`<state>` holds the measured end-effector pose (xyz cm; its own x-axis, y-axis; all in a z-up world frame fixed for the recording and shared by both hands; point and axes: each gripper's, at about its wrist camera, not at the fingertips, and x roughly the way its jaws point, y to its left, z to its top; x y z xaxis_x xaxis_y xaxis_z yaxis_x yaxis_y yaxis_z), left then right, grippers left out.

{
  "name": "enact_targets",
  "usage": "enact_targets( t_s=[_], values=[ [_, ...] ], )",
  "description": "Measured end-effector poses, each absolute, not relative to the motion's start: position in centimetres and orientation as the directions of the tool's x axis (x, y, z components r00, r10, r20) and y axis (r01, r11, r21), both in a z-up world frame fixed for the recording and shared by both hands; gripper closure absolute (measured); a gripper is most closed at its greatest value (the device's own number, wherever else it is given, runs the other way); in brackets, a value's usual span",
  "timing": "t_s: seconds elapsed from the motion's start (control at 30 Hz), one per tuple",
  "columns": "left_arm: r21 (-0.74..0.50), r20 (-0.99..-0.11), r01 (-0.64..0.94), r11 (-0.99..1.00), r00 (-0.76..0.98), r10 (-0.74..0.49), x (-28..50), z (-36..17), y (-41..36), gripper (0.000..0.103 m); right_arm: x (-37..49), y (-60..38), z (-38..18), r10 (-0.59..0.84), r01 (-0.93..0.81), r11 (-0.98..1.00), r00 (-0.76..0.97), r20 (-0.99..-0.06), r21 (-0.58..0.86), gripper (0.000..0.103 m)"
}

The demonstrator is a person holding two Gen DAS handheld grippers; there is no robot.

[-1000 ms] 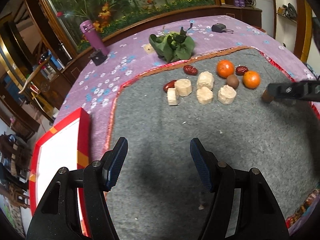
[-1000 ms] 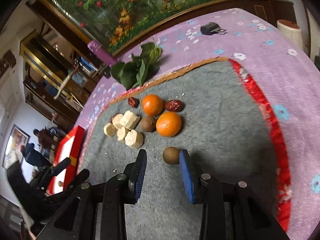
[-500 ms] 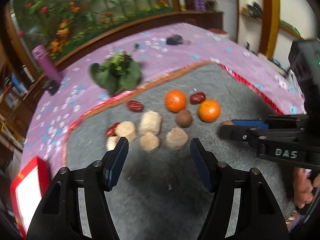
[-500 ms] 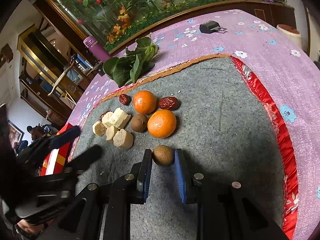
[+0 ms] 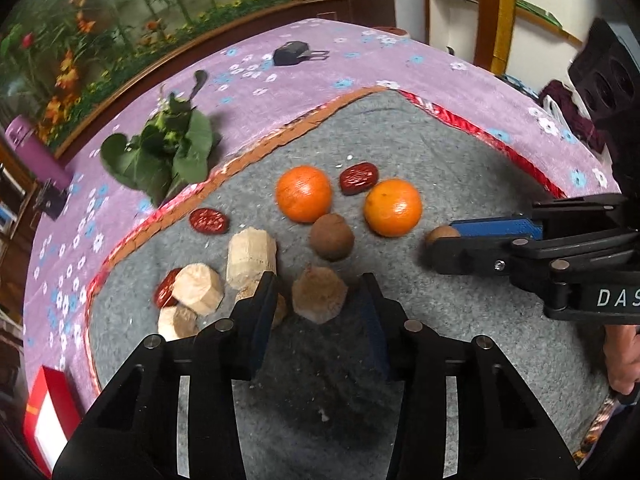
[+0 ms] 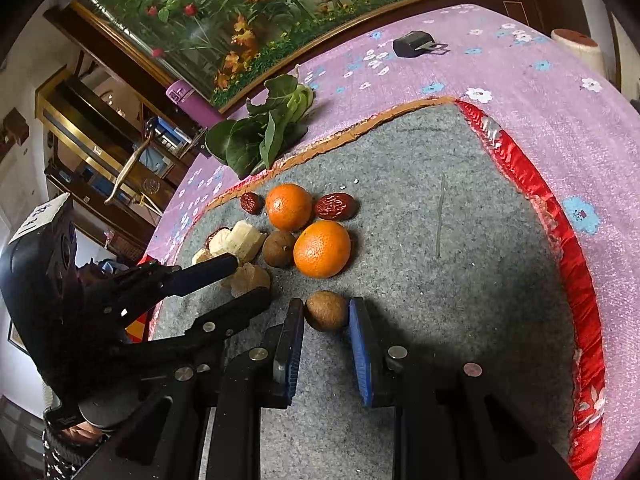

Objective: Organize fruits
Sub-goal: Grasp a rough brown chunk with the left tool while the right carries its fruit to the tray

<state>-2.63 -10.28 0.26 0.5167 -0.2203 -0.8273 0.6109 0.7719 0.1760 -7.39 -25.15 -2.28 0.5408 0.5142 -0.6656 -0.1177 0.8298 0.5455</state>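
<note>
On the grey mat (image 5: 440, 152) lie two oranges (image 5: 304, 194) (image 5: 393, 207), a round brown fruit (image 5: 332, 237), red dates (image 5: 359, 178) (image 5: 209, 221) and several pale tan chunks (image 5: 251, 252). My left gripper (image 5: 316, 280) points down over the nearest tan chunk (image 5: 319, 296). Its jaws are closing with that chunk between them, and slim gaps still show beside the pads. From the right wrist view the left gripper (image 6: 248, 278) straddles the same chunk (image 6: 252, 276). My right gripper (image 6: 325, 306) is shut on a second small brown fruit (image 6: 326, 316), low on the mat.
Leafy greens (image 5: 168, 152), a purple bottle (image 5: 24, 140) and a small black device (image 5: 292, 54) sit on the flowered purple cloth beyond the mat. A red and white box (image 5: 44, 420) lies at the near left. A person's hand (image 5: 620, 360) holds the right gripper.
My left gripper swung over to the fruit pile, and its jaws narrowed around a tan chunk. The right gripper's jaws closed onto the small brown fruit and then kept still.
</note>
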Motion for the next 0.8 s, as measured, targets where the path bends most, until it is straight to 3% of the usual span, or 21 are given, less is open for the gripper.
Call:
enact_targets(
  t_s=[0.2,0.57,0.8],
  values=[
    [0.182,-0.819,0.602,0.778,0.53,-0.219,-2.9,0.0,-10.4,0.076,-7.6,-24.5,-2.0,0.488,-0.138,0.854,0.551,-0.678,0.502,0.08],
    [0.064,-0.783,0.527,0.848,0.553,-0.284,-4.8,1.2,-7.3,0.076,-7.7,-23.3,-1.7,0.489,-0.191,0.863,0.549,-0.677,0.468,0.08],
    [0.029,-0.743,0.397,0.917,0.623,-0.246,-8.8,2.8,-1.6,0.076,-7.7,-22.6,-1.3,0.515,-0.231,0.85,0.555,-0.653,0.474,0.081]
  ],
)
